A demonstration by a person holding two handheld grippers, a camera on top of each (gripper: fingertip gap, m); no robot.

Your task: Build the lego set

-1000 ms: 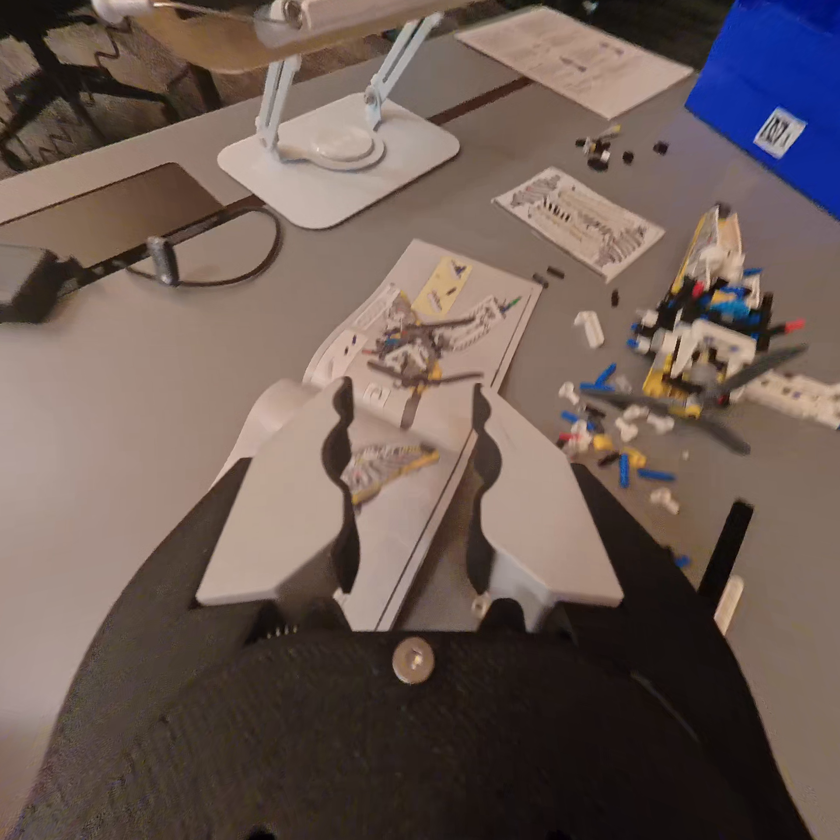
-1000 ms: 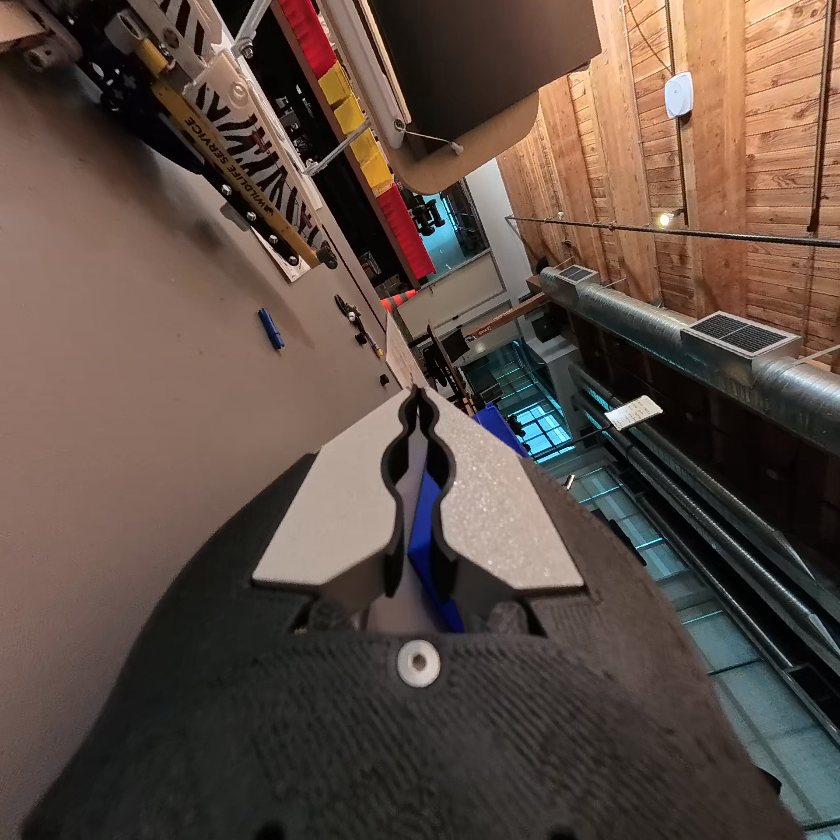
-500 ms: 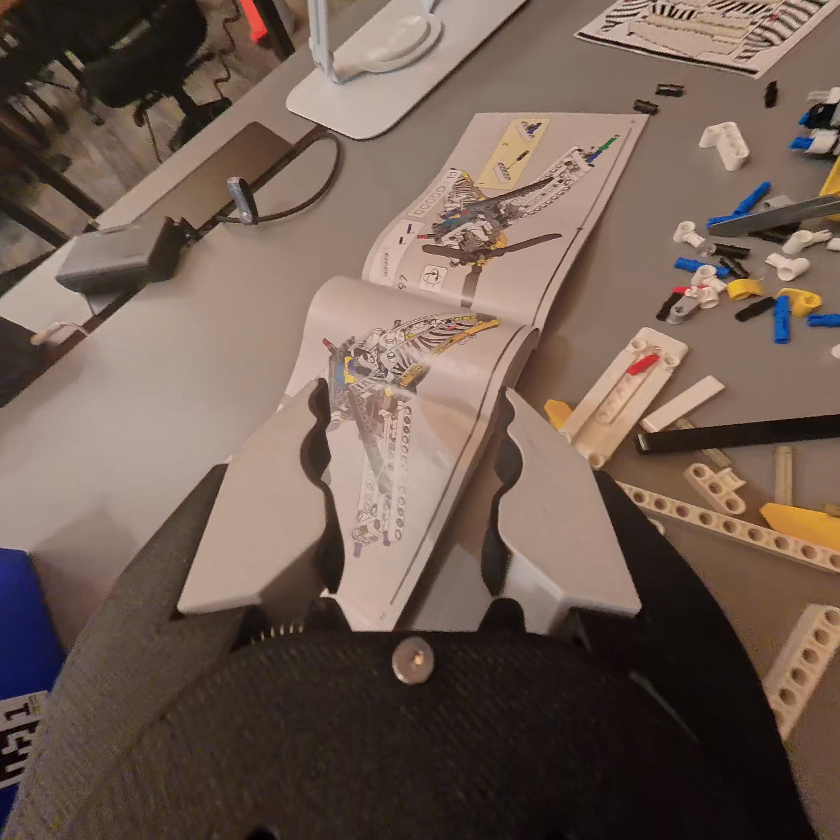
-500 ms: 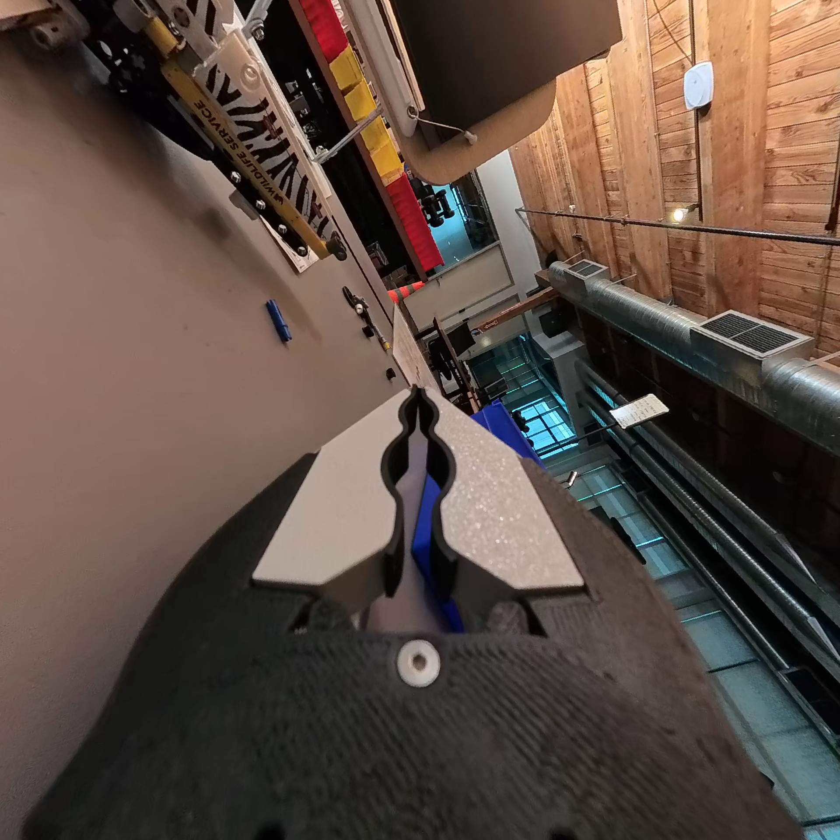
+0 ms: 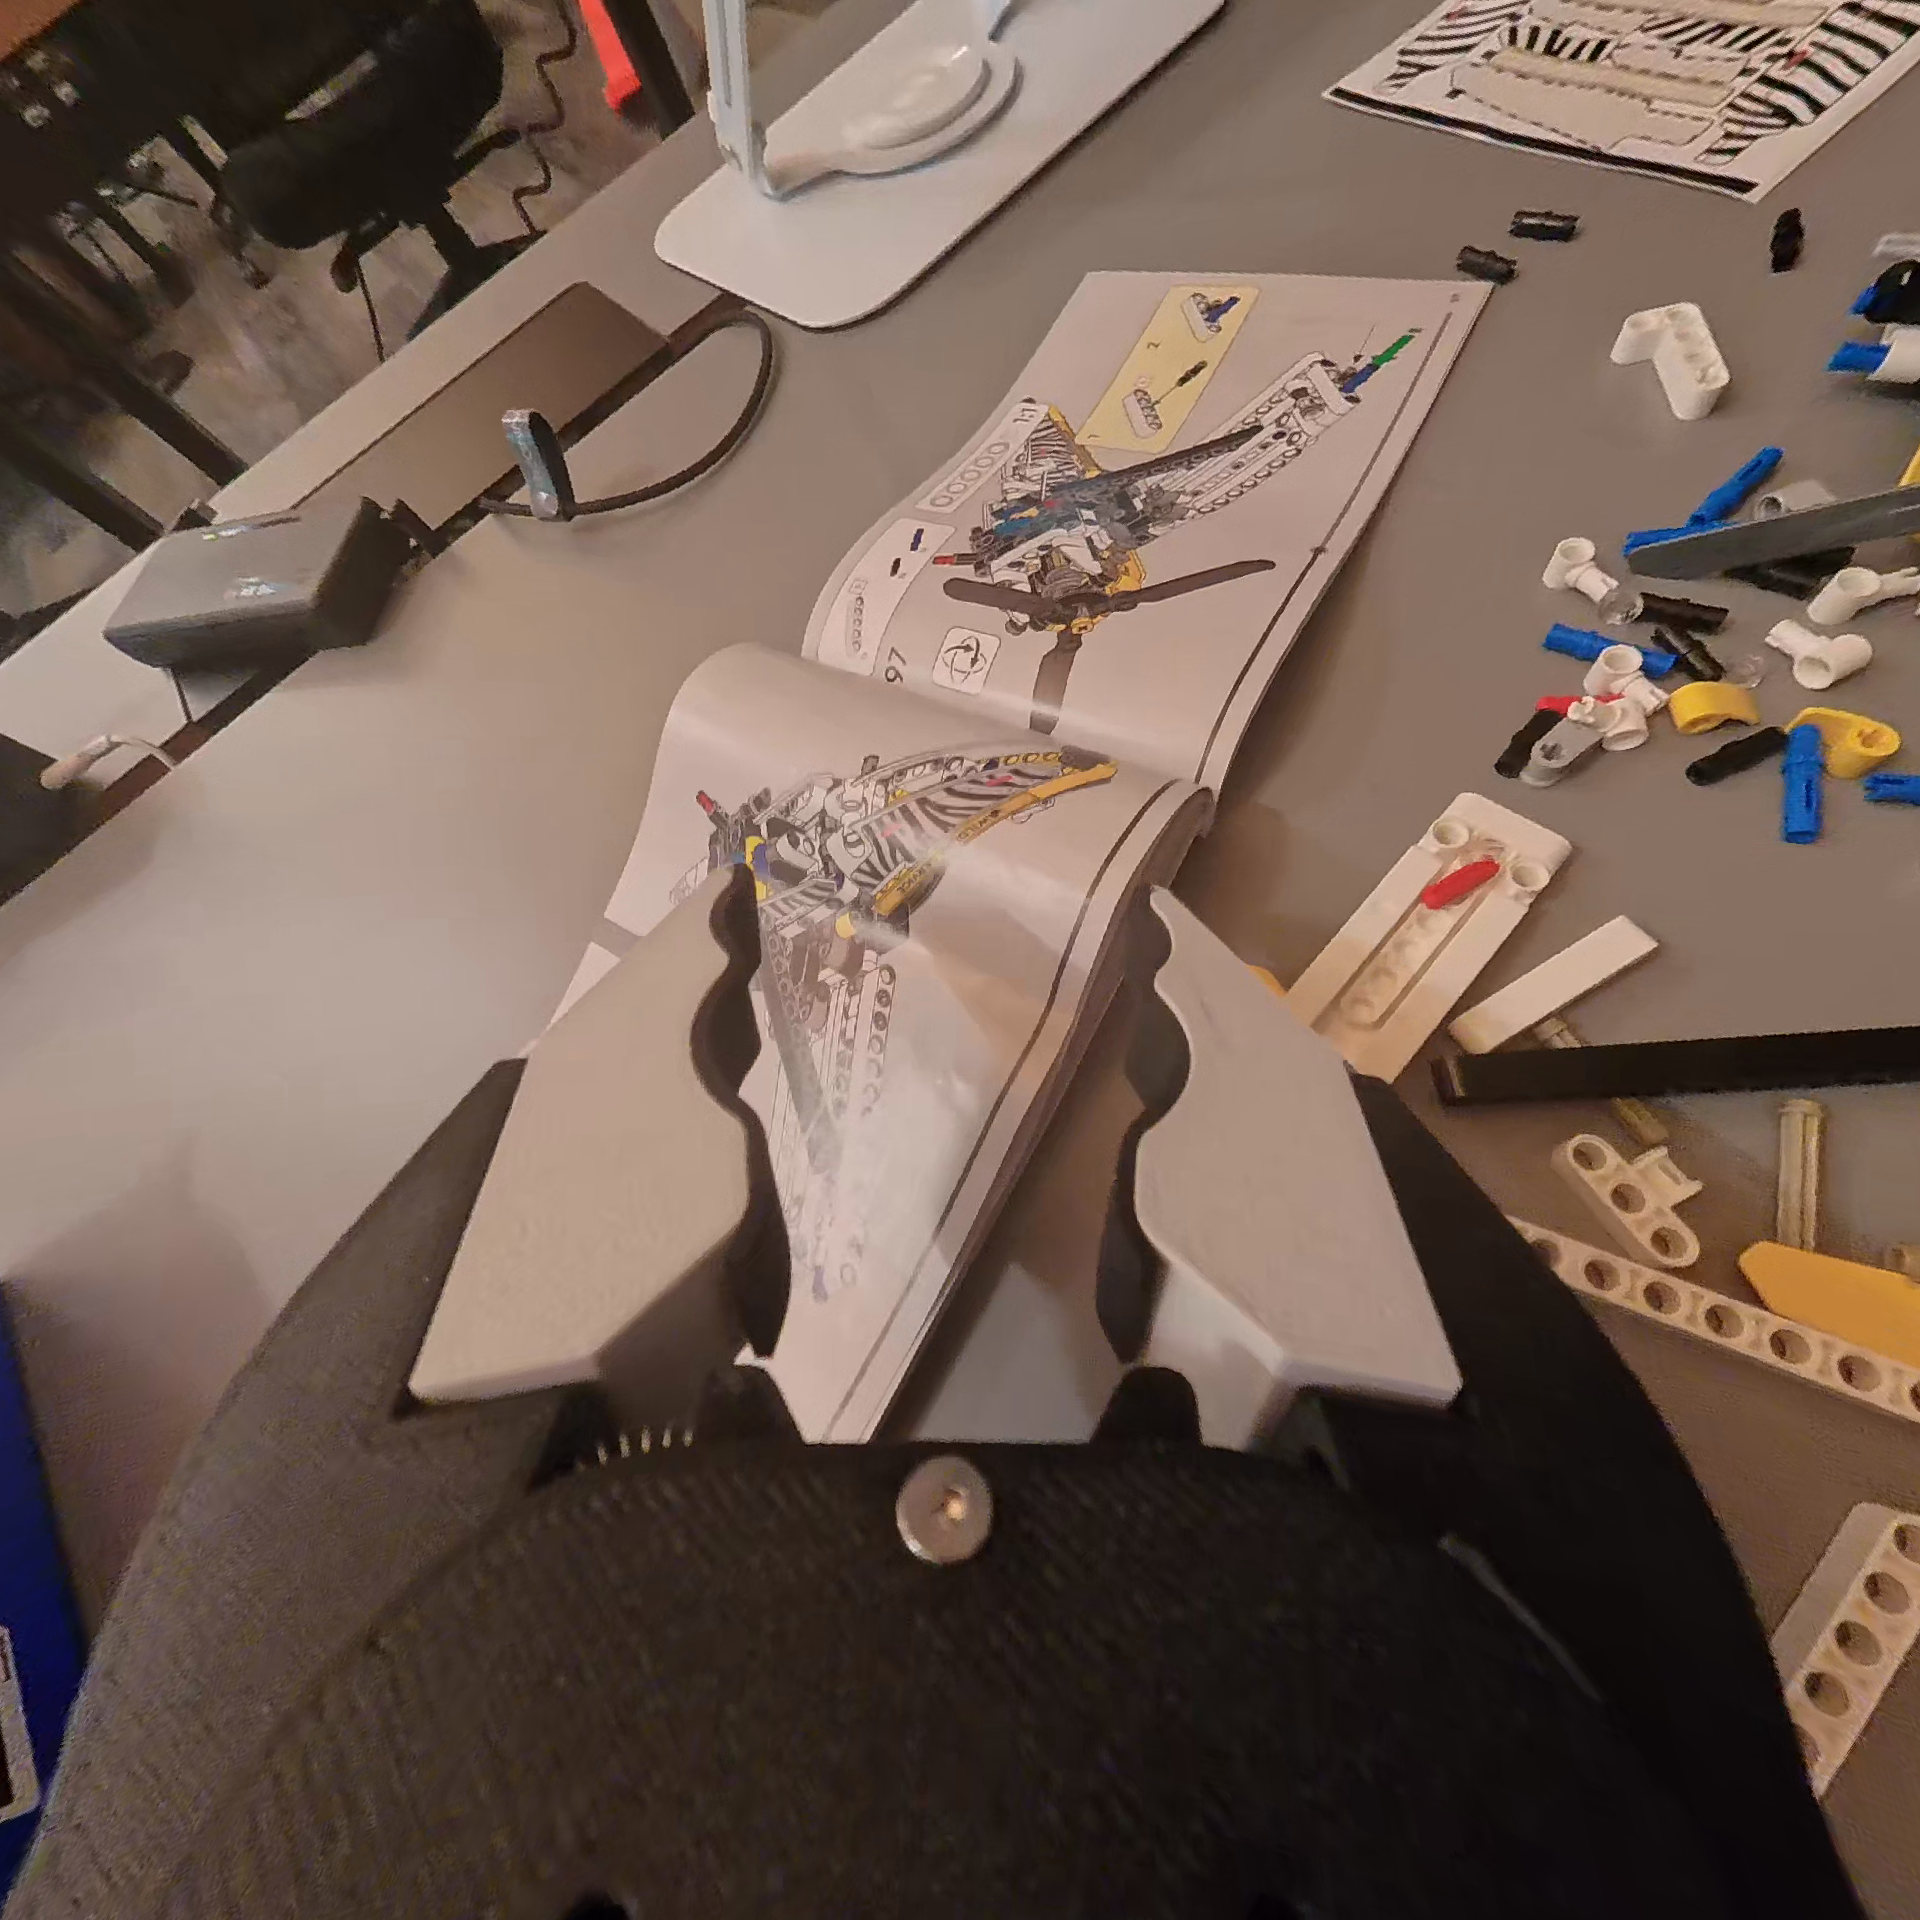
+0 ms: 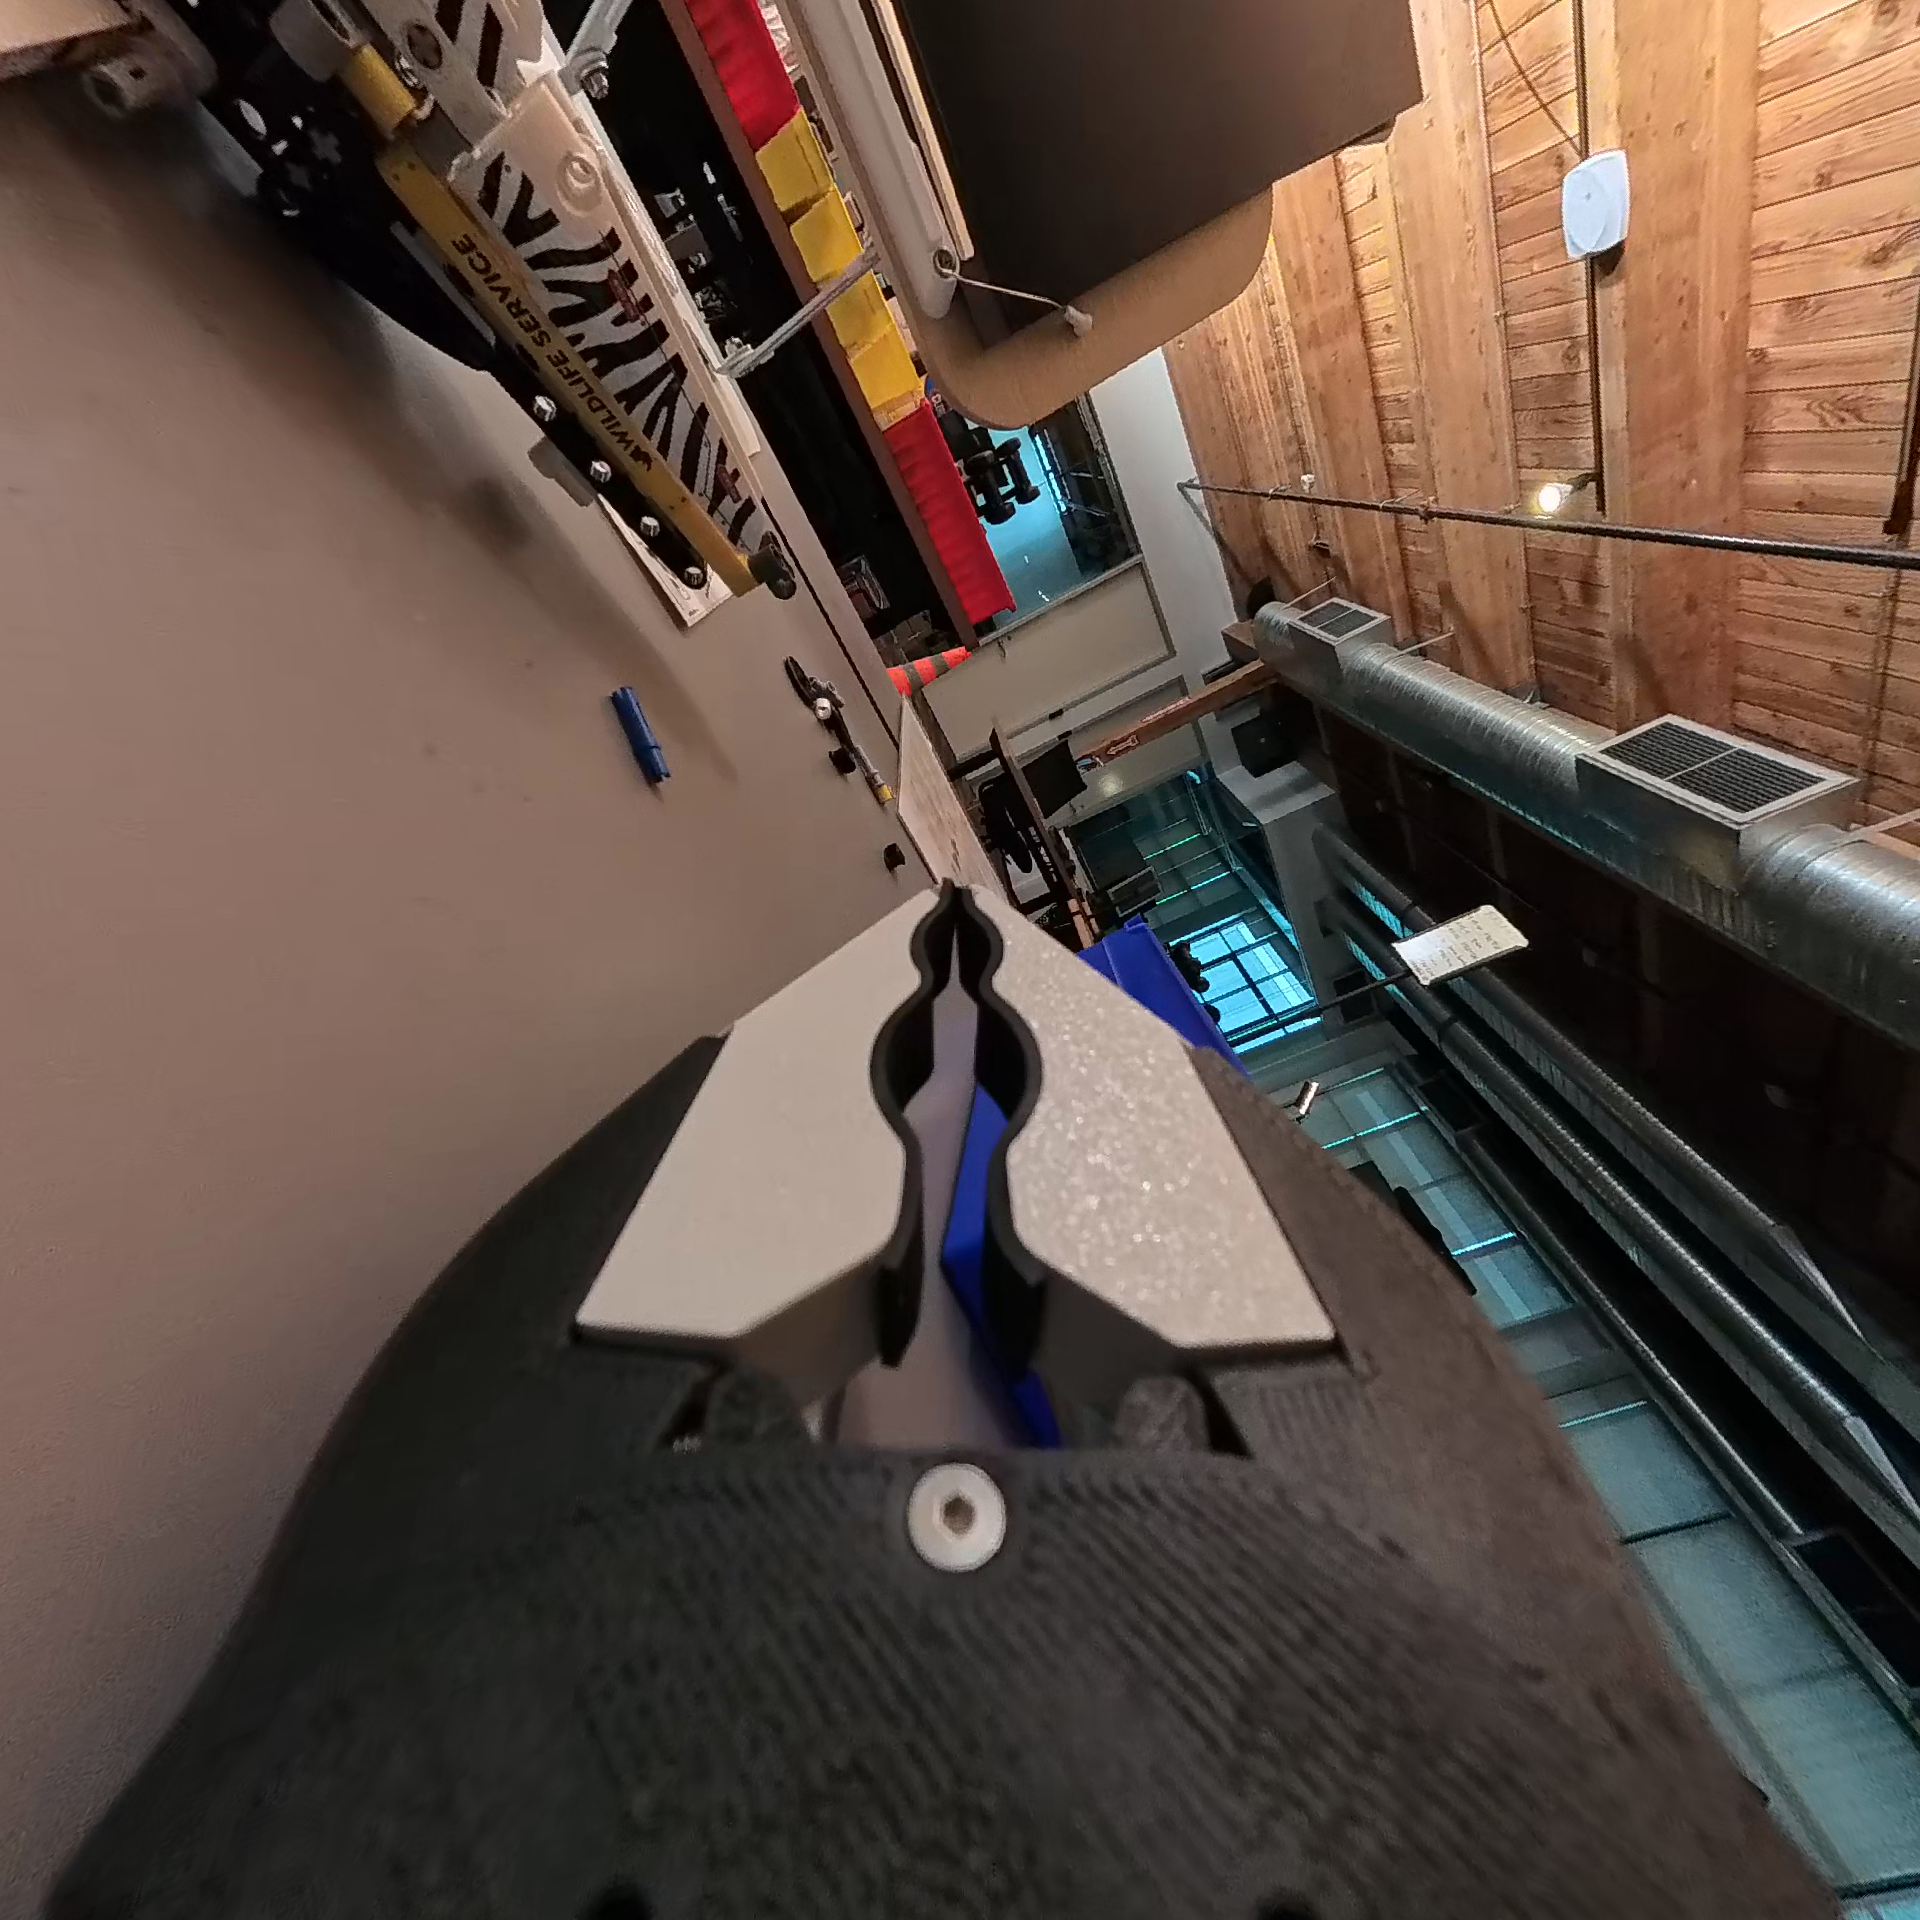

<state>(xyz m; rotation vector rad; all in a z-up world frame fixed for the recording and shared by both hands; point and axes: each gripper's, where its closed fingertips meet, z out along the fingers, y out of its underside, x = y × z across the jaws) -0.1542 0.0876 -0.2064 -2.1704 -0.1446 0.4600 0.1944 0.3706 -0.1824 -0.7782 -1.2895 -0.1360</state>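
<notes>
The left tool [image 5: 940, 914] has swung down closer over the open paper instruction booklet [image 5: 1039, 727] since a second ago, its fingers spread wide with nothing between them. The blue plastic bin [image 6: 1153, 987] shows only an edge; I can't see inside. The zebra-striped, yellow-edged lego aircraft body [image 6: 582, 312] lies on the grey counter [image 6: 312, 935]. The right tool [image 6: 956, 904] is pinched nearly closed, gripping nothing visible.

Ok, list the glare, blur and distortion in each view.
Left wrist view: glare streaks across the curled page of the instruction booklet; loose lego pieces at the right edge look soft. Right wrist view: rolled sideways, wide-angle bending of the ceiling duct; blue pin sharp.
</notes>
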